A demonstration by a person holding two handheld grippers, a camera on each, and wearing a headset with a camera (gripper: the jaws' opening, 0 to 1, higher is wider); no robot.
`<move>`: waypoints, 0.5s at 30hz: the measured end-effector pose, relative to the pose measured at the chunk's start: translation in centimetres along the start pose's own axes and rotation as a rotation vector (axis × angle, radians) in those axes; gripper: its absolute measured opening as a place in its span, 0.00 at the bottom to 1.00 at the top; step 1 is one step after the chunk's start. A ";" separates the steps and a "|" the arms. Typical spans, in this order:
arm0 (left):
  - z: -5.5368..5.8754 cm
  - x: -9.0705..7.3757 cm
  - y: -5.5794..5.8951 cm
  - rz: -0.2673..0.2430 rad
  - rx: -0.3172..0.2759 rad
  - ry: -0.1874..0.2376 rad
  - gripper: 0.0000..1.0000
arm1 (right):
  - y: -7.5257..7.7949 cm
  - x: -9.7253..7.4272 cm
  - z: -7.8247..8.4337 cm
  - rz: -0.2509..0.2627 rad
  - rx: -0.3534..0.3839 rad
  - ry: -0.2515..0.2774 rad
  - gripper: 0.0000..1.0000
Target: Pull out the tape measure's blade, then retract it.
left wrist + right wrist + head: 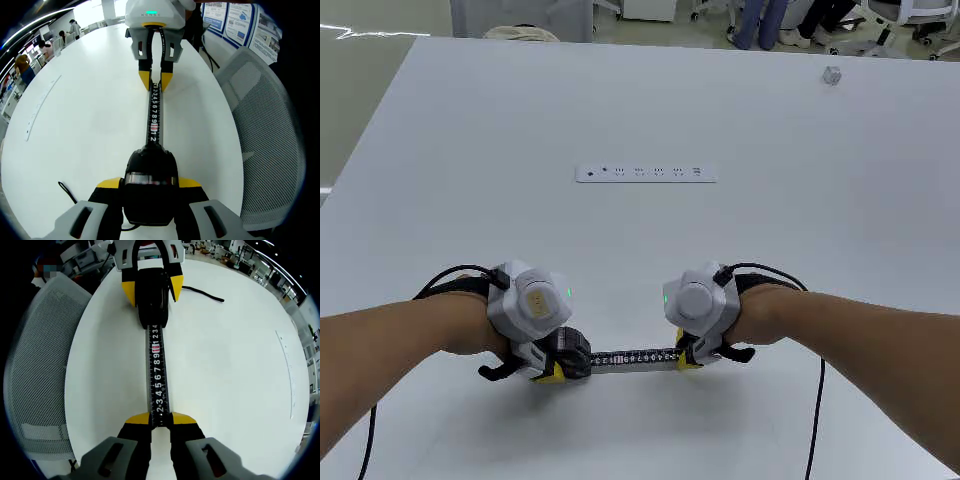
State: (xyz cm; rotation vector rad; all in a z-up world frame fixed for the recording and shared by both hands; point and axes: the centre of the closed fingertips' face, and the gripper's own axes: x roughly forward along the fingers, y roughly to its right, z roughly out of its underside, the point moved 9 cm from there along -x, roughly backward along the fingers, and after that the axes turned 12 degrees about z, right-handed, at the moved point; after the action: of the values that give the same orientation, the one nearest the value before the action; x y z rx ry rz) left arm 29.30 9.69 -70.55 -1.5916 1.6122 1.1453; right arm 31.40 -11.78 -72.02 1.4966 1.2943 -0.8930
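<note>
Near the front edge of the white tabletop point(620, 100) we had one tape measure point(572, 356) stretched between our two sets of tongs. Our left tongs point(150, 183) were clamped on its black case point(150, 192), one yellow-tipped jaw on each side, and the case sat low on the tabletop. Our right tongs point(160, 420) were pinched together on the free end of the single blade point(158, 375). That blade ran straight from the mouth of the case to the right tongs, black with white numerals and one red mark. We could not tell whether it touched the surface or hung just above it. Seen from the head view, the two tongs faced each other, with the drawn-out blade between them.

Farther out, one white power strip point(646, 173) lay flat in the middle of the tabletop, well apart from the tape measure. One small grey object point(832, 75), too small for us to identify, sat near the far right corner. One black cable point(202, 294) lay on the surface beyond the left tongs. One grey mesh chair point(265, 125) stood just beside the tabletop's near edge.
</note>
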 end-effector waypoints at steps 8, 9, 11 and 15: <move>0.0 0.0 0.0 0.000 -0.001 0.001 0.36 | 0.0 -0.1 0.4 0.005 0.004 -0.004 0.13; 0.0 0.0 0.0 0.000 -0.001 0.001 0.36 | 0.0 -0.1 0.4 0.004 0.002 -0.007 0.13; 0.0 0.0 0.0 0.000 0.000 0.000 0.36 | 0.0 -0.1 0.4 0.004 0.003 -0.007 0.13; 0.0 0.0 0.0 -0.001 -0.001 0.000 0.36 | 0.0 -0.1 0.5 0.004 0.002 -0.009 0.13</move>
State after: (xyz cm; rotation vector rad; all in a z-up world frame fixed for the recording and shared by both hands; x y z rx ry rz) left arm 29.31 9.69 -70.54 -1.5928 1.6108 1.1459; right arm 31.40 -12.29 -72.05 1.4941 1.2843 -0.8977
